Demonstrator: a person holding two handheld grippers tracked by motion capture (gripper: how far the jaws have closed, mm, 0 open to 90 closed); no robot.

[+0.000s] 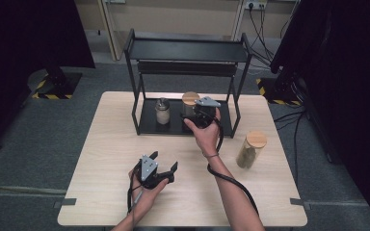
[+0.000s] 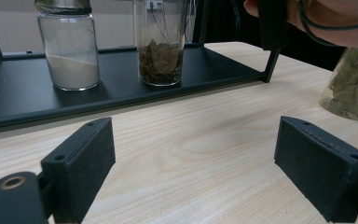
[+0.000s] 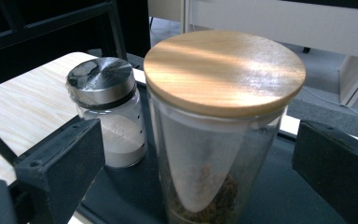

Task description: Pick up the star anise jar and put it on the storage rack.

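A glass jar with a wooden lid and brown dried bits stands on the bottom shelf of the black rack. My right gripper is around that jar, open, its pads clear of the glass on both sides. Beside it stands a smaller jar with a metal cap holding white powder. My left gripper rests open over the table's front middle, nothing between its pads. From the left gripper view I see the powder jar and the brown-bits jar on the shelf.
A second wooden-lidded jar with greenish leaves stands on the table at the right, outside the rack; it also appears as the leaf jar. The rack's upper shelf overhangs the jars. The wooden table has a front edge near my forearms.
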